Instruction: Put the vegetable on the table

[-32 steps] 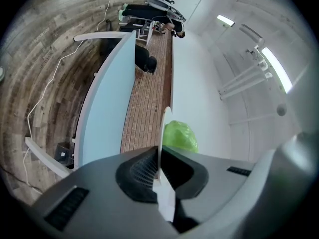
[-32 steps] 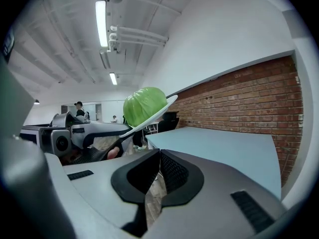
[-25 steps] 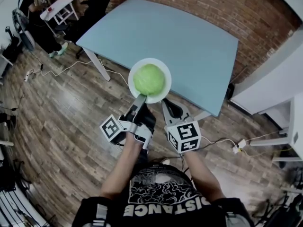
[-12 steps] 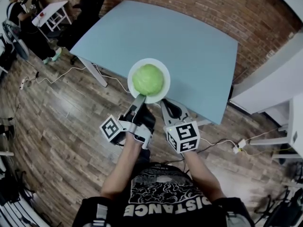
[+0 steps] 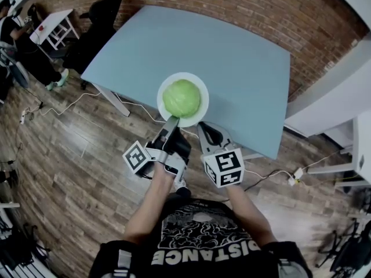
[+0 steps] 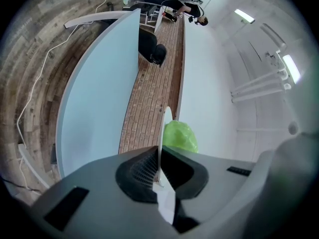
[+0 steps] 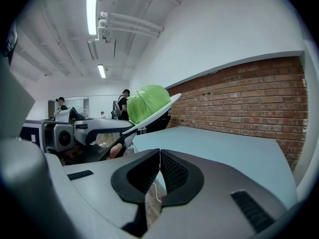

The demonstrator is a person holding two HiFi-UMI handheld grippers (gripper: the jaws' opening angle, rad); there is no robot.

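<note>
A round green cabbage [image 5: 182, 98] sits on a white plate [image 5: 196, 119]. My left gripper [image 5: 171, 121] is shut on the plate's near rim and holds it, tilted, in the air over the near edge of the light-blue table [image 5: 237, 57]. In the left gripper view the plate [image 6: 166, 117] stands edge-on between the jaws [image 6: 158, 171], with the cabbage [image 6: 180, 136] behind it. My right gripper [image 5: 204, 130] is just right of the plate, shut and empty. Its own view shows the shut jaws [image 7: 159, 168], the cabbage [image 7: 147, 101] on the plate [image 7: 155, 115], and the table [image 7: 224, 148] below.
A brick wall [image 5: 243, 4] runs behind the table. A white cabinet [image 5: 330, 109] stands to the right. At the far left are a black chair [image 5: 98, 22], a small white table [image 5: 51, 26] and people. Cables [image 5: 87, 94] lie on the wooden floor.
The plate with the cabbage stays in my left gripper at about the same spot. The view has shifted slightly, so the table and the far-left people sit further left.
</note>
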